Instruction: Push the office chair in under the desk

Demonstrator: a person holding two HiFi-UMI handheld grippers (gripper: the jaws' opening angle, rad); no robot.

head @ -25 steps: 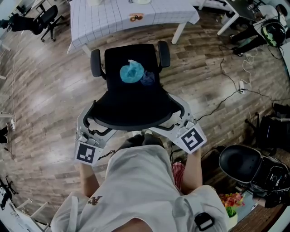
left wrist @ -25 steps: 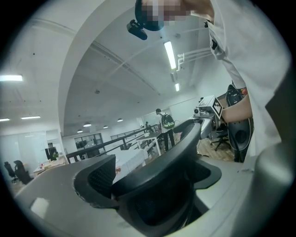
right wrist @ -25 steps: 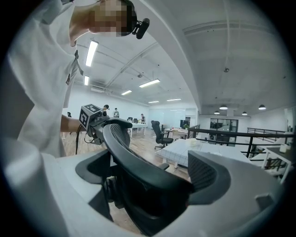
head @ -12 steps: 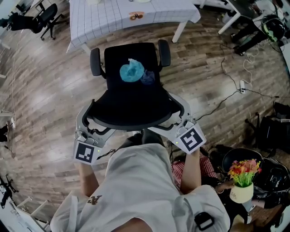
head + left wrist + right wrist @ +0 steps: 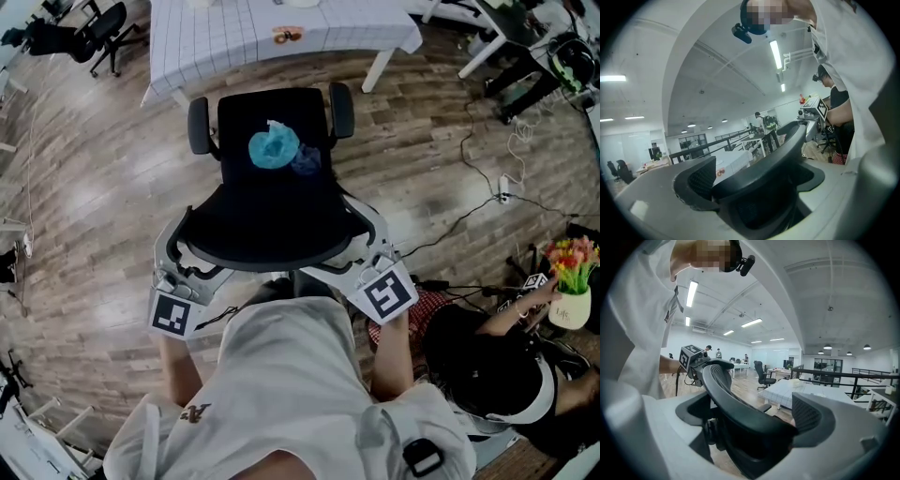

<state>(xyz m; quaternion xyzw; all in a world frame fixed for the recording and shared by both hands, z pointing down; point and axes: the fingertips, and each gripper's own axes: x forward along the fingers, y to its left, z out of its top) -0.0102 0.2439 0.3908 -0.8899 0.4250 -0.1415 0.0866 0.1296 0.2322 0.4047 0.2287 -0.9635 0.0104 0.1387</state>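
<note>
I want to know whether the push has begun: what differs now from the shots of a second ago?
The flower pot moved up and to the right in the head view, carried by a second person who now crouches at the right. The office chair has come no visibly nearer the desk. The left gripper and right gripper stay on its backrest, and the blue cloth stays on the seat.

Black chair (image 5: 267,216); blue bundle (image 5: 274,148); white grid-checked tablecloth (image 5: 230,37).
</note>
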